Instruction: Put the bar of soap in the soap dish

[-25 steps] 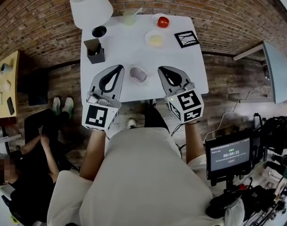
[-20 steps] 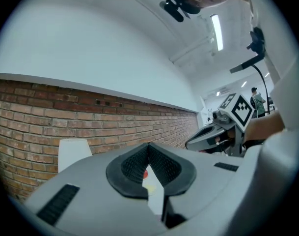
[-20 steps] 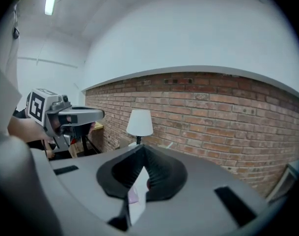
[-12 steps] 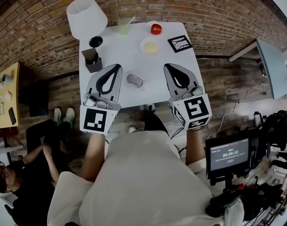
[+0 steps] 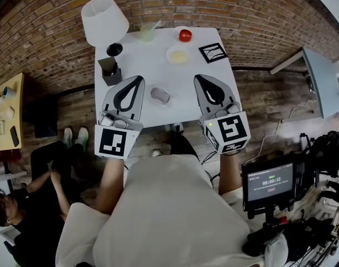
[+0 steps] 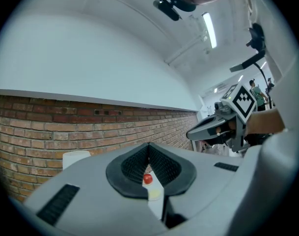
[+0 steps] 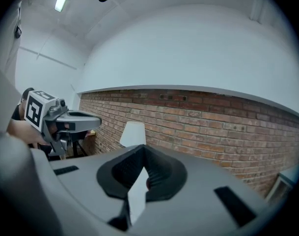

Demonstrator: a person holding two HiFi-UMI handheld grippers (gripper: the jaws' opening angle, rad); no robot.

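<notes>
A pale mauve oval piece [image 5: 161,95] lies near the front middle of the white table [image 5: 140,60], between my two grippers. Farther back stands a round white dish [image 5: 178,54] with a yellow lump in it. I cannot tell which of the two is the soap. My left gripper [image 5: 137,78] hovers over the table's front left, shut and empty. My right gripper [image 5: 199,77] hovers over the front right, also shut and empty. Past the closed jaws in the left gripper view show a red ball [image 6: 147,179] and the yellow lump [image 6: 154,194].
A white lamp [image 5: 104,19], a black cup [image 5: 114,49] and a dark pen holder [image 5: 109,69] stand at the table's left. At the back are a green glass [image 5: 147,33], a red fruit [image 5: 185,35] and a black-patterned card [image 5: 212,52]. A person [image 5: 24,204] sits on the floor at left. A monitor [image 5: 271,182] stands at right.
Both grippers have risen above the table's front edge and stayed shut. The things on the table have not moved.
</notes>
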